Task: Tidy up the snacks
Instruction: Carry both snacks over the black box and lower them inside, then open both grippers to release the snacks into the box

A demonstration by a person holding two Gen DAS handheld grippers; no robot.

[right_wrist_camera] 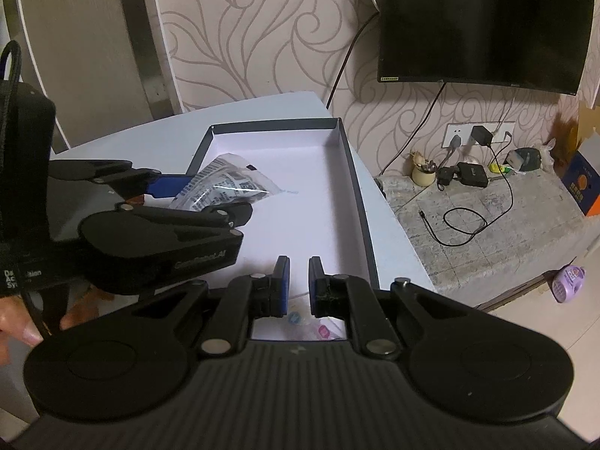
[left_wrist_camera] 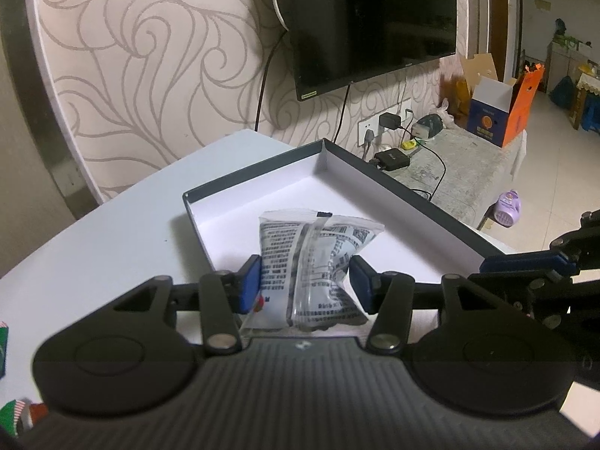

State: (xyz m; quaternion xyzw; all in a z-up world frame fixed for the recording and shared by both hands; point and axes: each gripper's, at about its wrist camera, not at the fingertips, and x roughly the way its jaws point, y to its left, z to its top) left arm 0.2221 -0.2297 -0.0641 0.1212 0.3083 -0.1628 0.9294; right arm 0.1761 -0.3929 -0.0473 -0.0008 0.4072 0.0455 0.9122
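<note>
My left gripper (left_wrist_camera: 305, 279) is shut on a clear snack packet (left_wrist_camera: 318, 258) with black print, pinched at its middle and held over the near left part of a shallow white-lined box (left_wrist_camera: 405, 195) with dark walls. The right wrist view shows the same packet (right_wrist_camera: 225, 187) in the left gripper (right_wrist_camera: 210, 197) above the box (right_wrist_camera: 356, 172). My right gripper (right_wrist_camera: 298, 281) has its jaws a narrow gap apart with nothing between them, over the box's near end. A small packet with pink and blue marks (right_wrist_camera: 307, 324) lies in the box below it.
The box lies on a white table (left_wrist_camera: 112, 225) against a swirl-patterned wall. A black TV (left_wrist_camera: 371, 18) hangs above. To the right stand a low cloth-covered bench (right_wrist_camera: 487, 217) with chargers and cables, and a blue-orange carton (left_wrist_camera: 498, 112). Colourful packets (left_wrist_camera: 18, 412) lie at the table's left.
</note>
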